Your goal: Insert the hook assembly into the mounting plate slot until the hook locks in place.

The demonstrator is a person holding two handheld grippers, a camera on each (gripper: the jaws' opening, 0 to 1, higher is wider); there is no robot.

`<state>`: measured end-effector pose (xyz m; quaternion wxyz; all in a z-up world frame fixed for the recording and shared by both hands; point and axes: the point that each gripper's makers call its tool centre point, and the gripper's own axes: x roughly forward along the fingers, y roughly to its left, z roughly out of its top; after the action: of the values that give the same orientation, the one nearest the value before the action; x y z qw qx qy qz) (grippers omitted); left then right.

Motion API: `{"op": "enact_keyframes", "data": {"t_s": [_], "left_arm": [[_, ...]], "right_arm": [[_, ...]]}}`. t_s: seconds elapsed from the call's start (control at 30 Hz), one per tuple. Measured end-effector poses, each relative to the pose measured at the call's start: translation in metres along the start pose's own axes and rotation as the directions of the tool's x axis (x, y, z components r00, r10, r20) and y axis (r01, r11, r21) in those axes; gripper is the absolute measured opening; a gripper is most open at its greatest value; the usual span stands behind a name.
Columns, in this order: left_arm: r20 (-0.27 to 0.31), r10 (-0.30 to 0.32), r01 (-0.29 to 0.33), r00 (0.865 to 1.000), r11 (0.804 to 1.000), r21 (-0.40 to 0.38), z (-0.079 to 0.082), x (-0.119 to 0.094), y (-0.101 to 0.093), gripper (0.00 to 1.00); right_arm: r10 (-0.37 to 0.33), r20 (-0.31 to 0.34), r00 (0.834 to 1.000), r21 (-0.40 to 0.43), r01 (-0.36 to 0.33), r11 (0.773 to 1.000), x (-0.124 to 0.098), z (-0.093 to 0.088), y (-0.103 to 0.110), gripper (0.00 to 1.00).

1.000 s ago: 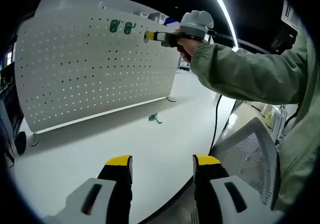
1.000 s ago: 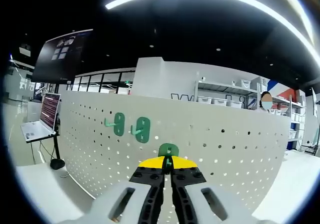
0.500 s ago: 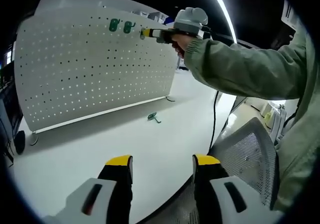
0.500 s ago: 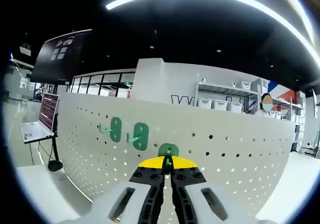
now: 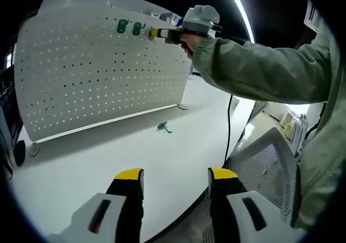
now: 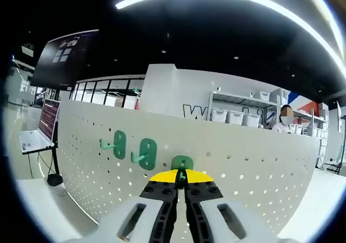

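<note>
At pegboard (image 6: 243,167), jaws clamp green hook (image 6: 182,163)

Right gripper (image 6: 181,179): jaws closing on a green hook (image 6: 182,163), pointing at the board.
Pegboard (image 6: 243,172): standing upright, carrying two mounted green hooks (image 6: 132,149) at ten o'clock of the jaws.
Laptop (image 6: 38,132): sitting open at nine o'clock.

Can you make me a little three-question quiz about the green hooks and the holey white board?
1. True or false: the right gripper is shut on a green hook.
2. How many green hooks already hang on the pegboard? A one, B two, C four.
3. What lies on the white table in the left gripper view?

Key: 1 true. 2 B. 3 A loose green hook.
</note>
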<state>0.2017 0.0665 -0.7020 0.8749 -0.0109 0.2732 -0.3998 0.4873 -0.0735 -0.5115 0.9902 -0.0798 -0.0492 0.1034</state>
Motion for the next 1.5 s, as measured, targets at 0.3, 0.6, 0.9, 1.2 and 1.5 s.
{"op": "enact_keyframes", "data": {"t_s": [0.3,0.6,0.9,1.2,1.5], "left_arm": [[0.003,-0.007,0.007,1.0,1.0,-0.003,0.0,-0.001,-0.001,0.49],[0.003,-0.007,0.007,1.0,1.0,-0.012,0.0,-0.001,0.0,0.49],[0.003,-0.007,0.007,1.0,1.0,-0.013,-0.001,-0.001,0.0,0.49],[0.004,-0.005,0.005,1.0,1.0,-0.016,-0.001,-0.001,0.001,0.49],[0.006,-0.008,0.008,1.0,1.0,-0.014,0.0,0.0,0.001,0.49]], "right_arm": [[-0.018,0.018,1.0,-0.001,0.018,1.0,0.005,0.006,-0.004,0.01],[-0.02,0.033,0.999,0.001,0.02,1.0,0.006,0.01,-0.004,0.01],[-0.025,0.031,0.999,0.002,0.025,1.0,0.01,0.009,-0.006,0.01],[-0.028,0.029,0.999,0.001,0.028,1.0,0.011,0.007,-0.005,0.01],[-0.02,-0.01,1.0,-0.015,0.02,1.0,0.011,0.007,-0.005,0.01]]}}
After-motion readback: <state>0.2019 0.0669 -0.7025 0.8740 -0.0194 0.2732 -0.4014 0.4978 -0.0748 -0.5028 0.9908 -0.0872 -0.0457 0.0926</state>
